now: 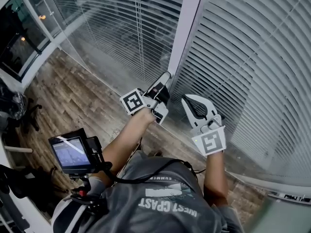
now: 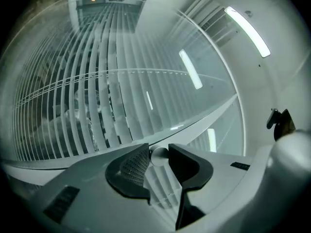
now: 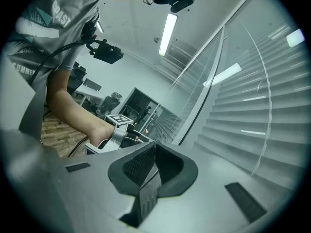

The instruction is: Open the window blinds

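Note:
White slatted blinds cover two windows: the left blind [image 1: 112, 28] has its slats partly turned, the right blind [image 1: 252, 57] hangs closed. My left gripper [image 1: 166, 76] reaches up beside the white frame post [image 1: 187, 28]. In the left gripper view my left gripper [image 2: 158, 153] is shut on a clear tilt wand [image 2: 159, 156], whose rounded end shows between the pads. The slats [image 2: 97, 96] fill that view. My right gripper [image 1: 187, 100] hovers just right of the left one, in front of the right blind. Its jaws [image 3: 152, 148] are shut with nothing between them.
Thin cords [image 1: 138, 33] hang down the left blind. A wooden floor [image 1: 73, 96] runs along the windows. A small screen on a mount [image 1: 72, 152] sits at the person's chest. A dark chair [image 1: 17, 110] stands at the left. The sill [image 1: 272, 182] runs below the right blind.

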Motion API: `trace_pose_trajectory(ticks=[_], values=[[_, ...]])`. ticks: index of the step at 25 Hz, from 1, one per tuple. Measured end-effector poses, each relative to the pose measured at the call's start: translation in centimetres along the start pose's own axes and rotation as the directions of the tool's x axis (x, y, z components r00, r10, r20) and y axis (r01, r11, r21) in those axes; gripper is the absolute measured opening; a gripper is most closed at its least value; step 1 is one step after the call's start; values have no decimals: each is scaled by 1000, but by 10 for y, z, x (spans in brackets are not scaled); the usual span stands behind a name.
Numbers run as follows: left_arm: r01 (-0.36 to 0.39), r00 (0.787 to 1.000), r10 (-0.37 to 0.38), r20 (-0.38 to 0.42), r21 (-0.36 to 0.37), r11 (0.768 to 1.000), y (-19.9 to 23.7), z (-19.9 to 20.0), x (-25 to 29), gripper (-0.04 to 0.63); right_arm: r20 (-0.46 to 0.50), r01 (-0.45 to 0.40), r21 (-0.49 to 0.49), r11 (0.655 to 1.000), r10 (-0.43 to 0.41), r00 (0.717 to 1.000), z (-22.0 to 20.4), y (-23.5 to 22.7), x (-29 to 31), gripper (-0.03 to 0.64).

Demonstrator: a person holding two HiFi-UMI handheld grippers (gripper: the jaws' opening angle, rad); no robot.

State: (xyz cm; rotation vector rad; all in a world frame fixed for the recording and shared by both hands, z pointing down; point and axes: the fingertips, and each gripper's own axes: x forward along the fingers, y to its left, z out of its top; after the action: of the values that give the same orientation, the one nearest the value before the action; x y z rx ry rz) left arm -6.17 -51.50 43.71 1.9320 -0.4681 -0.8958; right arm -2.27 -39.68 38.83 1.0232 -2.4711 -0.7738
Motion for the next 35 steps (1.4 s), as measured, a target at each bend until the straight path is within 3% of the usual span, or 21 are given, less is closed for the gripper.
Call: trace_pose_trajectory(ticks=[4,5,7,9,11,12,13,16,18,19,21,22,23,24,25,30,35], values=[[6,1000,-6,-11,0,1000,2,-2,-3,128,-3,-3,2,1000,3,1000,-3,3,1,5],[2,1000,-1,-23,31,1000,1,-3,-4,128,-2,-3,3,1000,3,1000,-4,3,0,5],[-16,998,25,-55,163,986,-5,-2,-8,128,4,-3,4,1000,3,1000,-2,2,0,5],[-15,996,42,-79,326,945,-18,2,-12,130,17,-3,16,1000,2,1000,1,-1,0,5],[-2,995,51,-89,487,873,-31,5,-18,130,43,1,71,997,-4,999,3,-3,-2,5],[5,994,61,-94,579,815,-38,6,-21,130,69,8,119,993,-16,997,5,-5,-3,5],[11,992,75,-98,677,736,-46,7,-23,130,92,14,168,986,-30,995,6,-7,-4,5],[26,988,123,-90,895,445,-67,11,-26,130,103,12,226,974,-36,994,4,-12,-4,5],[29,987,147,-69,965,259,-79,14,-29,130,107,-1,252,968,-27,994,4,-14,-3,5],[37,985,159,-61,988,151,-84,15,-30,130,111,-9,271,963,-22,994,4,-15,-2,5],[79,981,183,-61,993,-93,-94,13,-35,129,120,-24,311,950,-14,993,6,-15,-1,5],[96,981,186,-62,979,-181,-97,12,-38,127,122,-30,323,946,-10,993,7,-16,0,5],[104,981,183,-62,967,-231,-100,11,-40,122,121,-34,326,945,-7,993,8,-15,1,5],[108,982,179,-63,962,-252,-101,11,-41,121,120,-35,322,946,-4,993,8,-15,1,5],[110,982,179,-66,962,-252,-101,11,-43,121,118,-36,316,948,-1,993,8,-14,2,5],[119,981,178,-82,971,-206,-98,9,-50,121,107,-41,304,952,9,994,5,-10,5,5],[131,978,184,-95,973,-193,-95,9,-49,101,104,-44,300,953,13,994,3,-12,10,5]])
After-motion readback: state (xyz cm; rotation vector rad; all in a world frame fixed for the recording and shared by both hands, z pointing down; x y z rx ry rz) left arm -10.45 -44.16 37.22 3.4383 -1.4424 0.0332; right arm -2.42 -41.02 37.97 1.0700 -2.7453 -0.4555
